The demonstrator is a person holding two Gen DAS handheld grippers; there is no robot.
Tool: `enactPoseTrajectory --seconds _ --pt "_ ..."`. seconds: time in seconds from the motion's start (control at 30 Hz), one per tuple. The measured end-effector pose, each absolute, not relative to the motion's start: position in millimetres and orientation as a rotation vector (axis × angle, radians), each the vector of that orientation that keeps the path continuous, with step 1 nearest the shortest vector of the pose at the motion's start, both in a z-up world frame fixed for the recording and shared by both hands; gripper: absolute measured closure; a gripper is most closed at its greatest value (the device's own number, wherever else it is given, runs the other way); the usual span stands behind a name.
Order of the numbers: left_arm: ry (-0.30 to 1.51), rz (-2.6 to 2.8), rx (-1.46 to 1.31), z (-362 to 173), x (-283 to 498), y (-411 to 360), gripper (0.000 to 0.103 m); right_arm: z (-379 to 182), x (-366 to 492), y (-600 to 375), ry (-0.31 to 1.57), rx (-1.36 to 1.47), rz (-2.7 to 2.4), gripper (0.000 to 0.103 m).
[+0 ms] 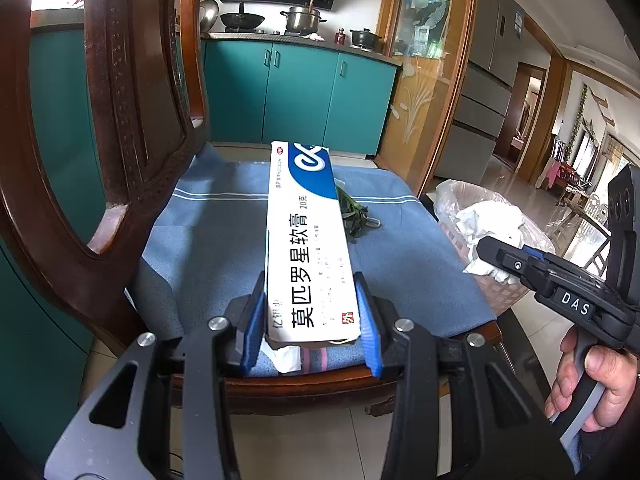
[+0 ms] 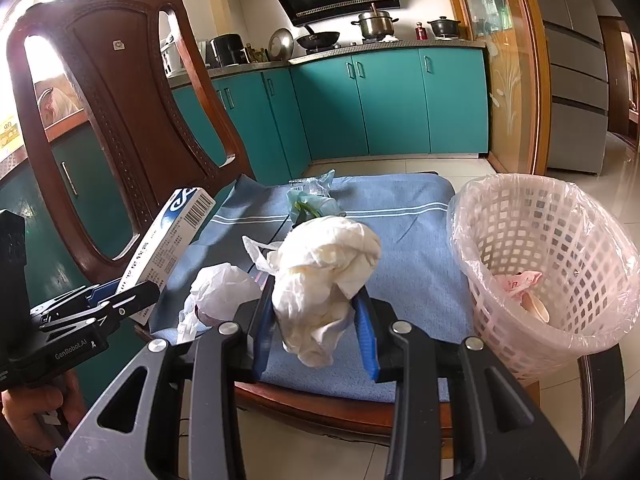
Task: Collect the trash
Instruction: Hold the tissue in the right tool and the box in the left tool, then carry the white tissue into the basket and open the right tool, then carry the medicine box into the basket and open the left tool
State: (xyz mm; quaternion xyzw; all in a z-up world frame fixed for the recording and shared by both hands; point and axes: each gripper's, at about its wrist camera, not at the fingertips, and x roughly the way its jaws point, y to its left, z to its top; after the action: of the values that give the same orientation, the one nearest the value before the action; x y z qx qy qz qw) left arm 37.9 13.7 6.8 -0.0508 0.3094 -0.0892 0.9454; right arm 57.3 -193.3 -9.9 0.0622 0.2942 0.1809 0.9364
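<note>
We have both tools loaded over the chair (image 2: 132, 128). The left gripper (image 1: 312, 320) is clamped narrow on one end of a long ointment box (image 1: 306, 236), which sticks out above the chair's blue cloth (image 1: 208, 240). The right gripper (image 2: 316, 320) pinches a crumpled wad of tissue (image 2: 324, 276) above the front of the same chair. The pink bin (image 2: 552, 272), lined with a clear bag, stands just off the chair on its right side, and a few scraps already lie in its bottom.

What worries us is the box. It is held only by its near end, so a quick swing toward the bin could let it twist or slip between the pads. The tissue wad is loose and bulges above the jaws and hangs below them, so it might shed a fold or snag on the bag's edge. With both arms heading to the chair's right, the tools could bump each other.

Some trash on the chair is hard to read: another white wad (image 2: 224, 292) near the front edge, and a clear wrapper with green leaves (image 2: 312, 200) toward the far side. From the left view the box hides most of those leaves, and the right gripper blocks part of the bin.
</note>
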Motion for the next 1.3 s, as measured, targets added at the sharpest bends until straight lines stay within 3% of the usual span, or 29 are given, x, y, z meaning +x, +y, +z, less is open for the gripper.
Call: enactPoseTrajectory --seconds 0.33,0.37,0.43,0.47,0.6,0.7,0.97,1.03,1.1,1.3 --pt "0.627 -0.194 -0.094 7.4 37.2 10.4 0.062 7.5 79.7 -278.6 0.447 0.214 0.076 0.065" --pt "0.627 -0.200 -0.090 7.2 37.2 8.9 0.062 3.3 87.1 -295.0 0.453 0.246 0.033 0.062" --pt "0.628 -0.211 -0.077 6.6 37.7 3.7 0.062 -11.8 103.4 -324.1 0.501 0.317 -0.023 0.043" --pt "0.632 -0.219 -0.069 6.3 38.2 0.3 0.062 -20.7 109.7 -334.6 0.546 0.340 -0.044 0.027" --pt "0.644 -0.265 -0.030 4.7 39.0 -21.8 0.062 -24.5 98.3 -366.3 0.557 0.449 -0.095 0.017" --pt "0.655 -0.335 -0.008 7.2 38.4 -48.8 0.062 -4.5 57.5 -388.4 0.376 0.520 -0.174 0.003" --pt "0.658 -0.581 0.129 28.3 78.3 -191.1 0.062 8.2 19.3 -421.4 0.226 0.641 -0.245 0.003" --pt "0.695 -0.627 0.092 31.3 103.5 -221.4 0.057 12.1 19.8 -420.3 0.225 0.653 -0.244 0.003" --pt "0.756 -0.592 0.114 22.5 126.9 -244.2 0.011 14.5 21.2 -415.3 0.228 0.651 -0.238 0.003" --pt "0.716 -0.458 0.148 10.7 104.5 -209.4 0.009 14.4 28.0 -397.7 0.290 0.613 -0.151 0.003"
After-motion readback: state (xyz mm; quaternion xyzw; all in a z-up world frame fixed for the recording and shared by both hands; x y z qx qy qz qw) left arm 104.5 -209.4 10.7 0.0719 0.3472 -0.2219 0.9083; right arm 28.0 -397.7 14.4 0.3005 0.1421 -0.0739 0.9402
